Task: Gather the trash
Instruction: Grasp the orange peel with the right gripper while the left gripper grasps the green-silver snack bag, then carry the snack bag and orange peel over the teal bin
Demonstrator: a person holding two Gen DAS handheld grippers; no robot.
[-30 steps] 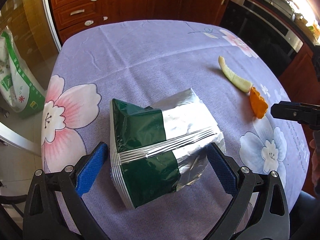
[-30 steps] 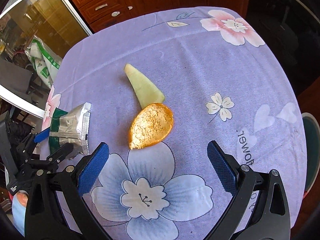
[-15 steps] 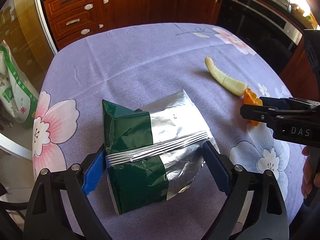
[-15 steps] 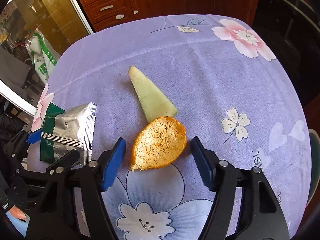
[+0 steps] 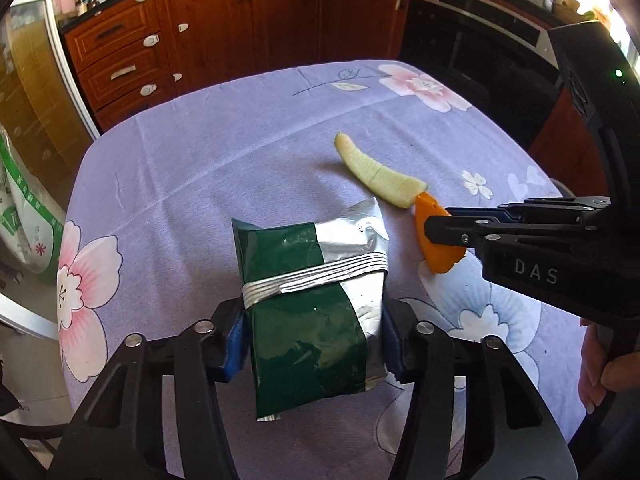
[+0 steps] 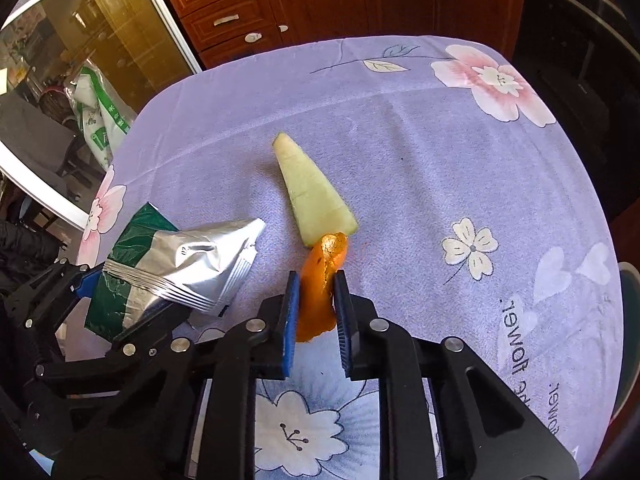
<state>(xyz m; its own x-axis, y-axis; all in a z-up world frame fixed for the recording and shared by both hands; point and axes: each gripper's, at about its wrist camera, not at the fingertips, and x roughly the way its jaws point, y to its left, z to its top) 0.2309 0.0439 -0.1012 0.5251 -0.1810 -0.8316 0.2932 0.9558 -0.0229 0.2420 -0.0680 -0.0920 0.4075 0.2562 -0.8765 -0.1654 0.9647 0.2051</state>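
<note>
My left gripper (image 5: 312, 340) is shut on a green and silver foil snack bag (image 5: 316, 292), squeezing its sides; the bag also shows in the right wrist view (image 6: 176, 276). My right gripper (image 6: 316, 312) is shut on an orange peel (image 6: 318, 296), folded upright between the blue pads; the peel shows in the left wrist view (image 5: 434, 236) too. A pale green melon rind (image 6: 312, 192) lies on the purple flowered tablecloth (image 6: 460, 160) just beyond the peel, touching it or nearly so; it also shows in the left wrist view (image 5: 376, 176).
The round table edge drops off on all sides. Wooden kitchen cabinets (image 5: 200, 40) and a dark oven (image 5: 480, 40) stand beyond it. A white and green plastic bag (image 6: 100, 116) sits on the floor at the left by a glass door.
Both grippers have closed: the left on the foil bag, the right on the orange peel, which folded up on edge. Both bag and peel look slightly raised.
</note>
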